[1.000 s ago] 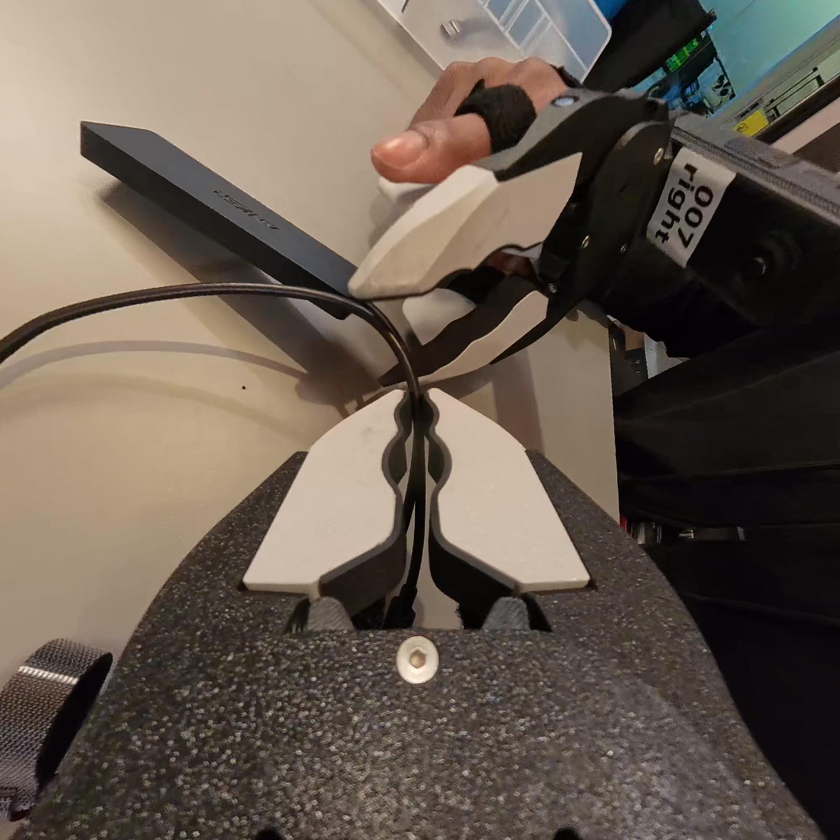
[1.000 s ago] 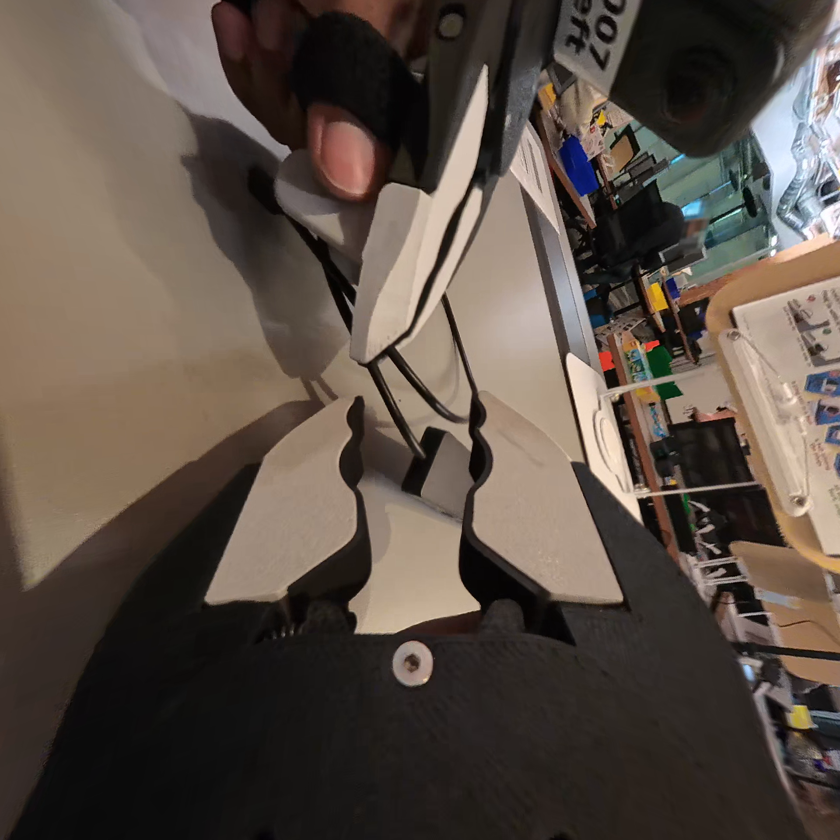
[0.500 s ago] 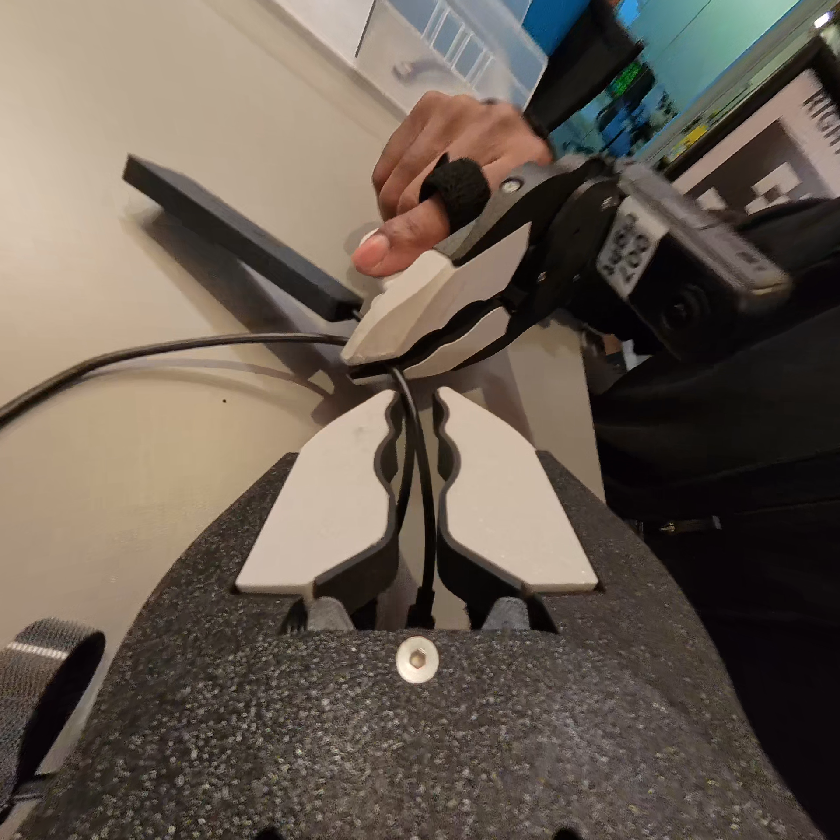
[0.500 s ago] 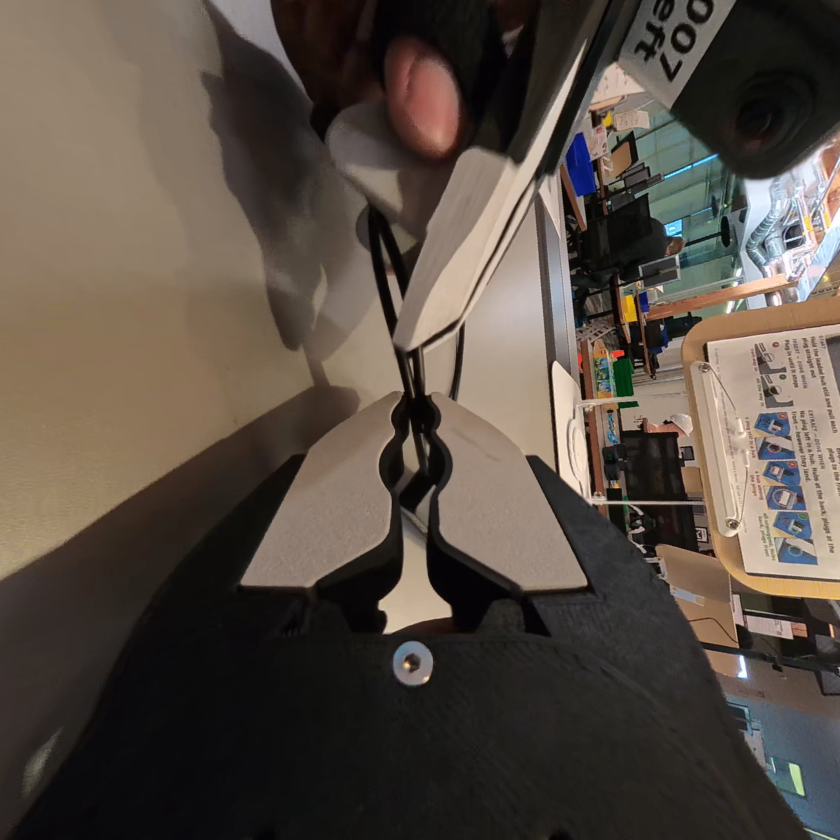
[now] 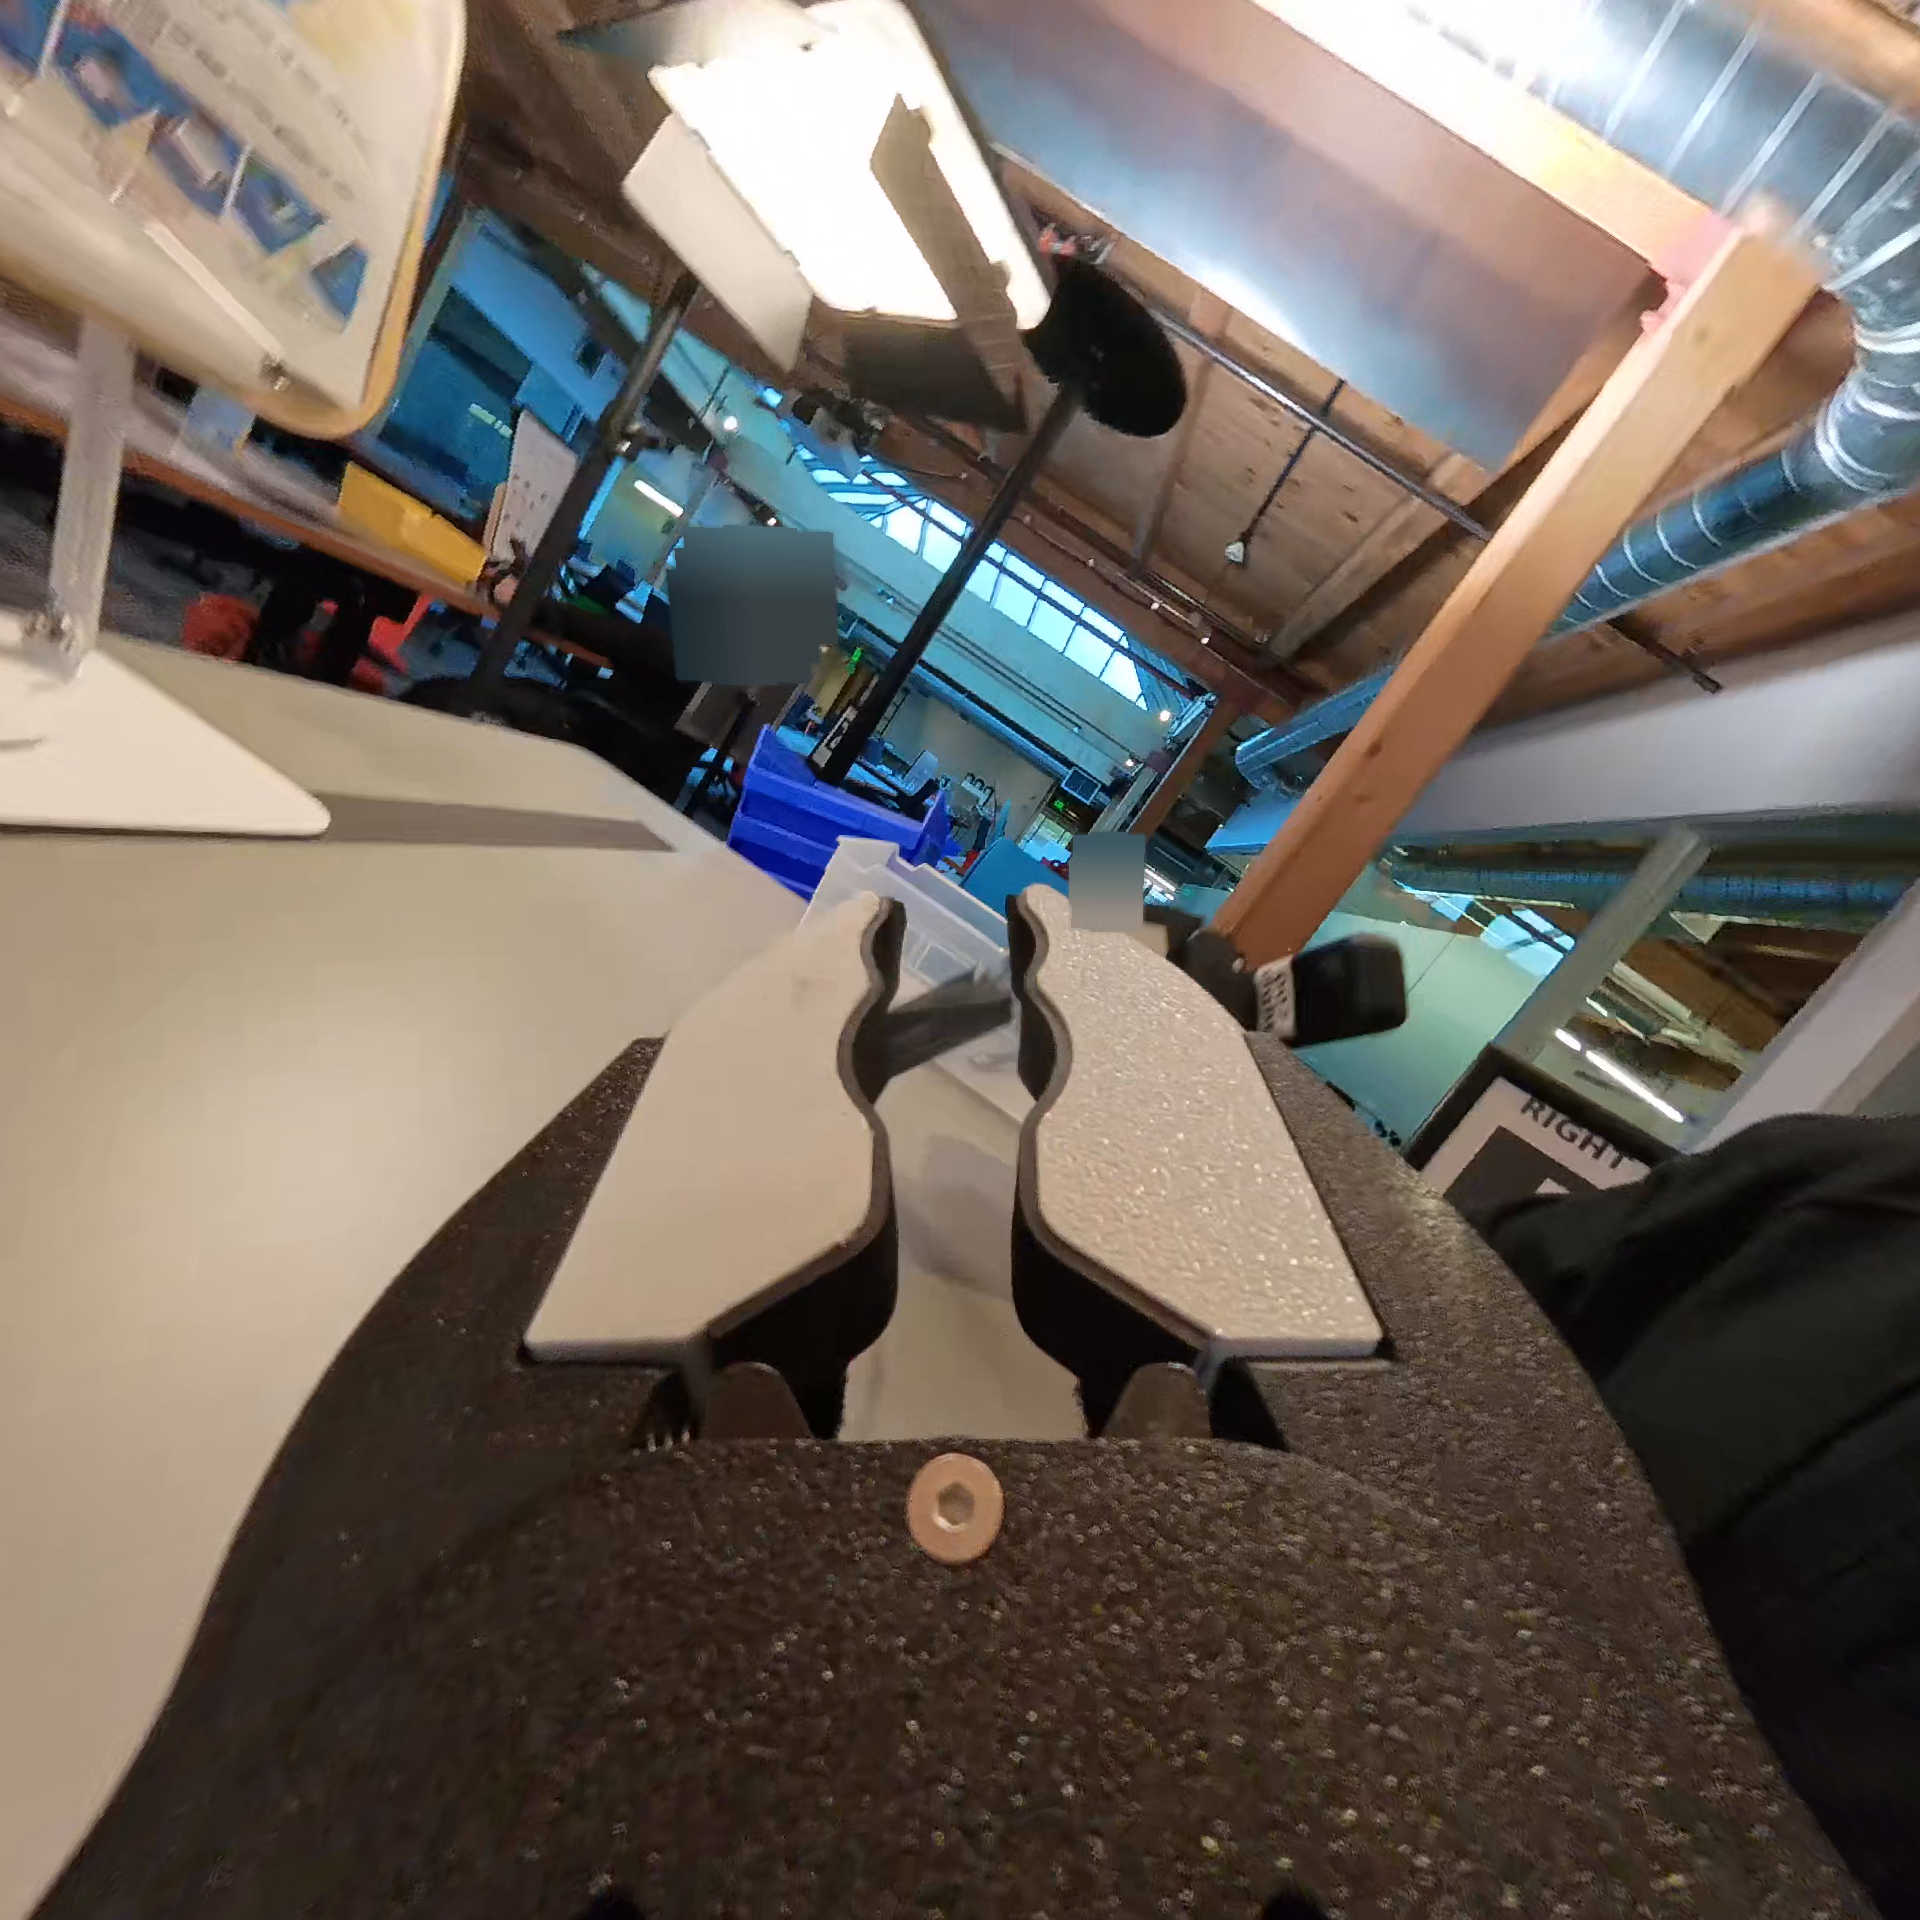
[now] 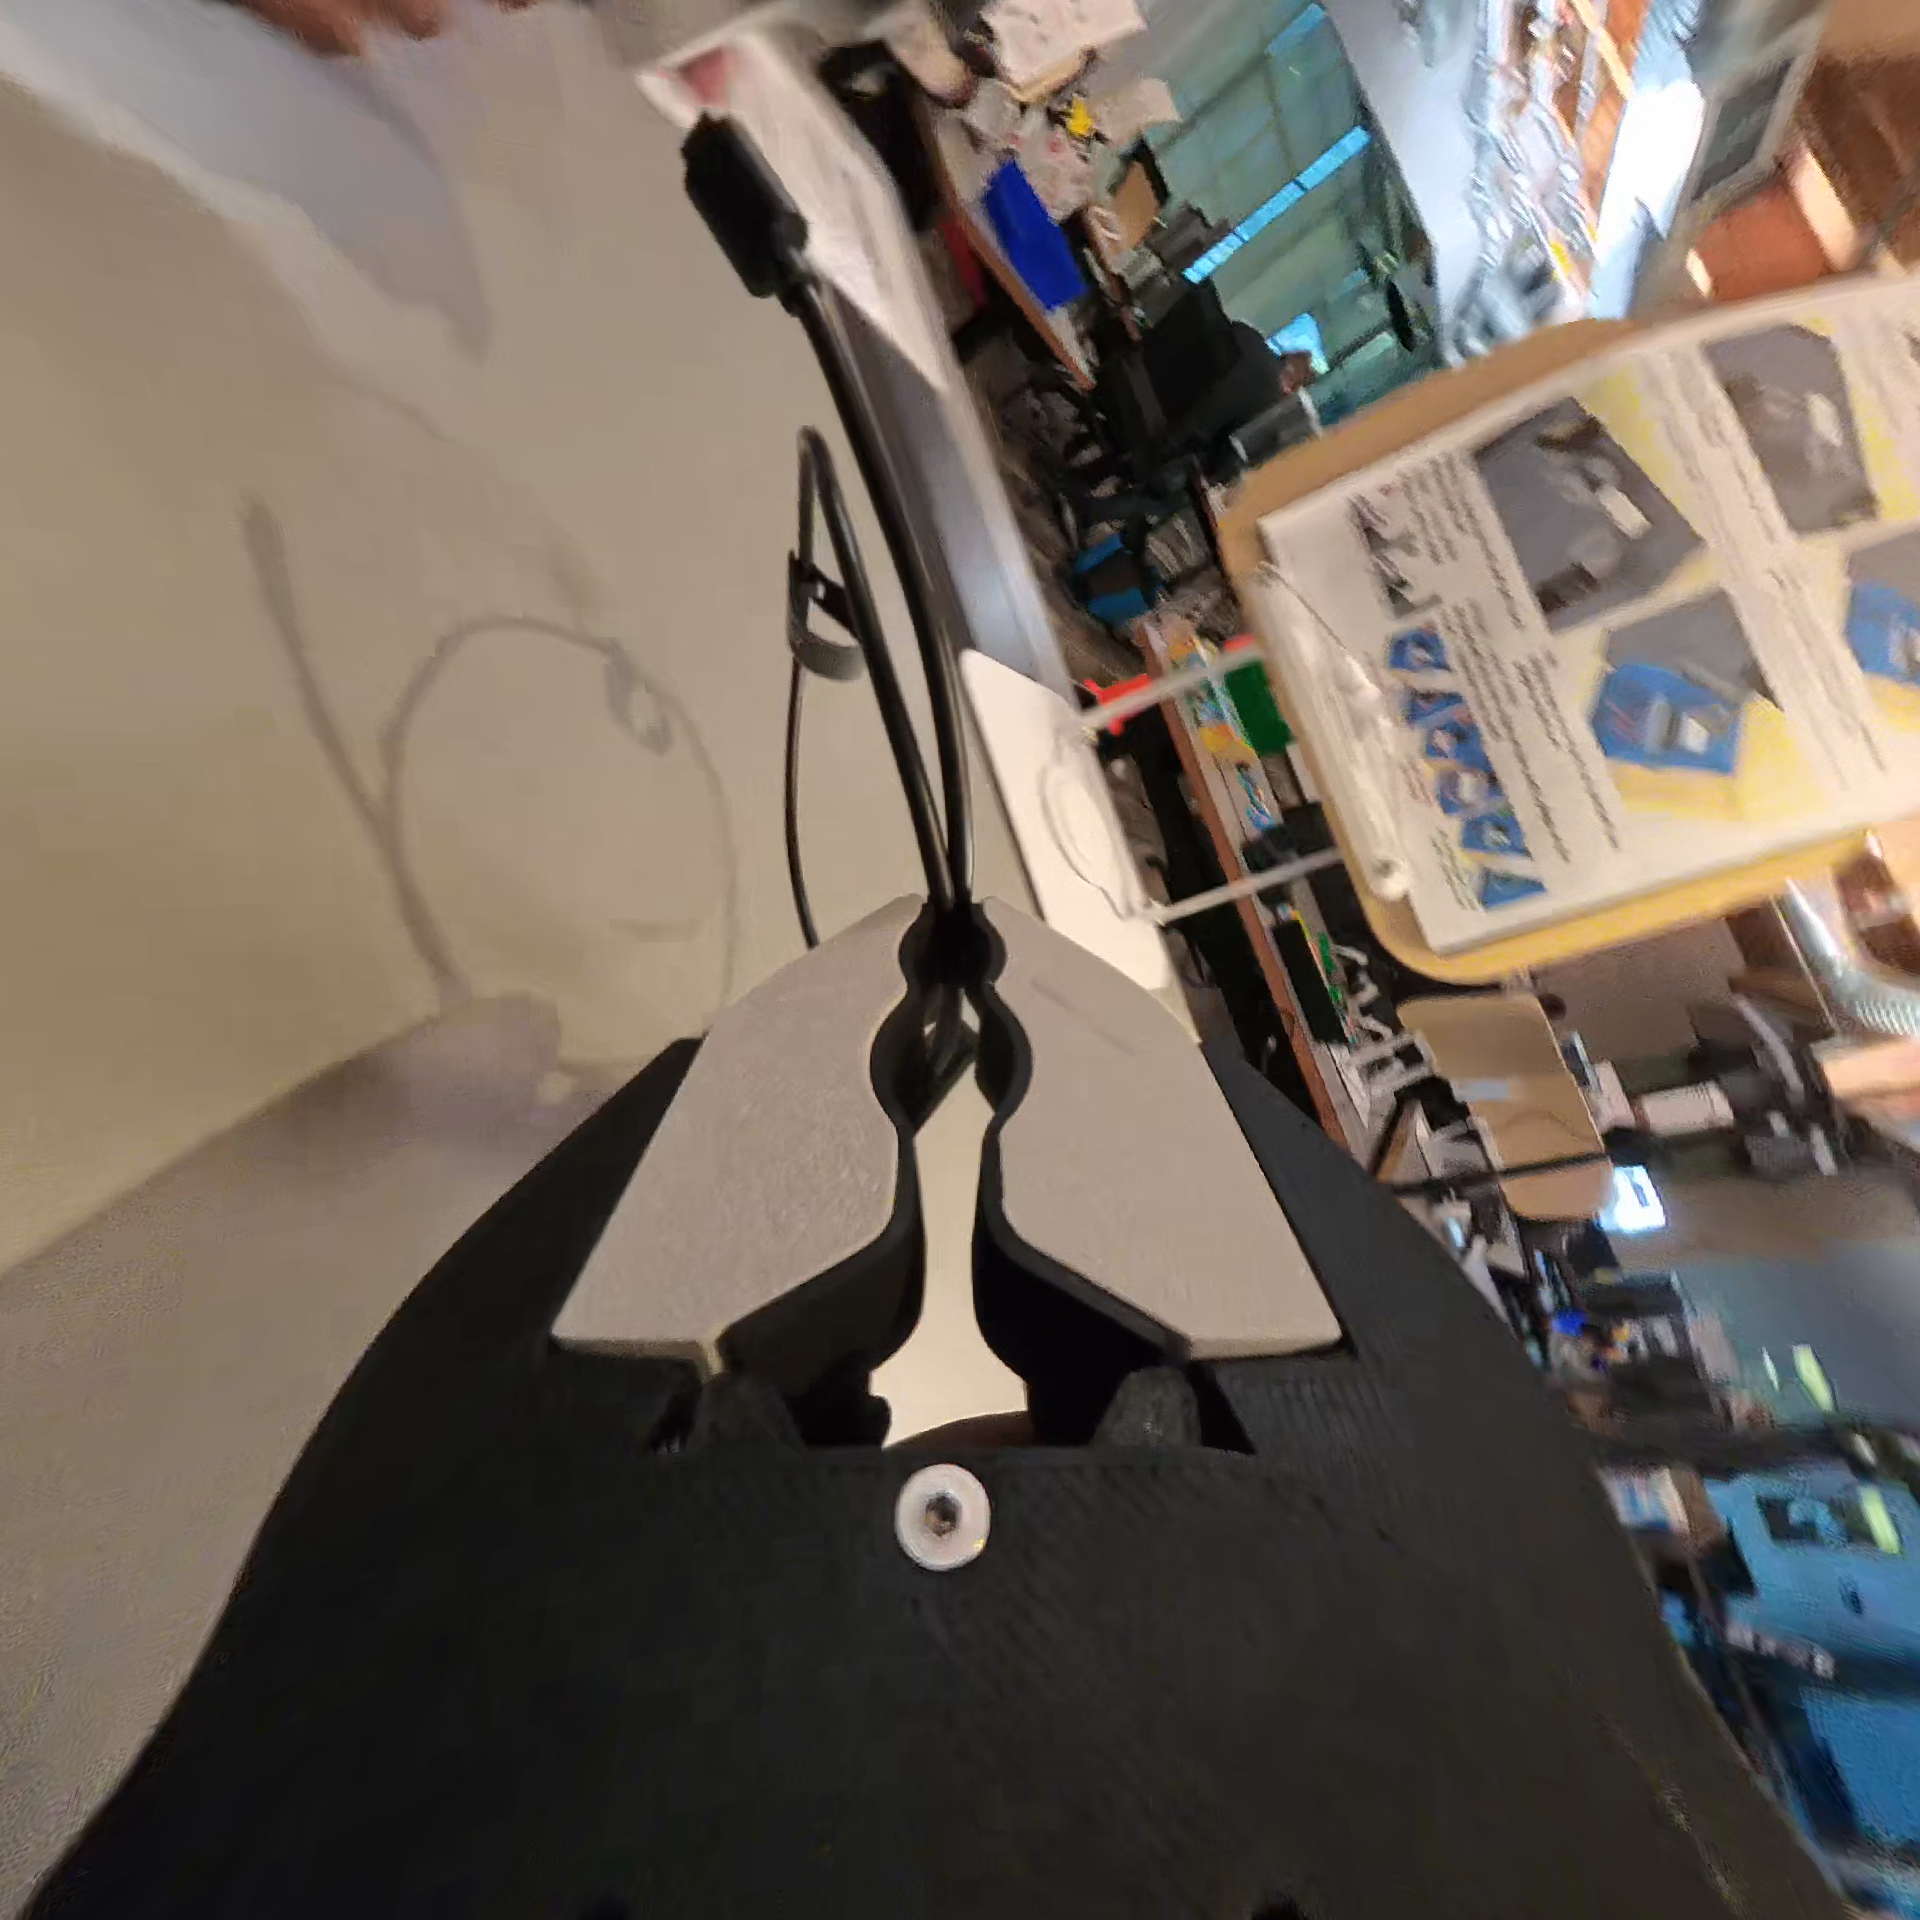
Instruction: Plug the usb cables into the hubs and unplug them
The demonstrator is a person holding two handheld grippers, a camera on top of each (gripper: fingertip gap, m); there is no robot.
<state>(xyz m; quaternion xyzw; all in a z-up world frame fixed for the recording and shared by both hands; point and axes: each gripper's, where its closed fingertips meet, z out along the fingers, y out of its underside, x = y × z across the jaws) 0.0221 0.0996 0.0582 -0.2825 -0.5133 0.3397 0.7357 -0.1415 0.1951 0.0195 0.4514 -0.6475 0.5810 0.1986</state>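
Note:
My right gripper [image 6: 951,920] is shut on a thin black USB cable [image 6: 904,665], pinching two strands at the fingertips. The cable rises from the fingertips to a black plug [image 6: 740,213] that hangs free in the air. A looped strand with a grey tie [image 6: 821,639] curves beside it above the beige table [image 6: 312,520]. My left gripper [image 5: 951,920] is open and empty, raised and pointing across the table. A dark flat bar [image 5: 935,1023] shows blurred beyond its fingers; I cannot tell if it is the hub. The right gripper's camera body [image 5: 1340,987] is just right of them.
A white stand base [image 5: 156,769] sits on the table at the left, and a board with printed sheets [image 6: 1621,623] stands above it. A clear plastic box [image 5: 935,914] lies at the table's far edge. A person's dark sleeve [image 5: 1714,1299] is at the right. Left tips to right tips: about 20 centimetres.
My left gripper let go of the cable, opened and swung up and away. My right gripper closed on the cable and lifted it, so the plug now hangs free.

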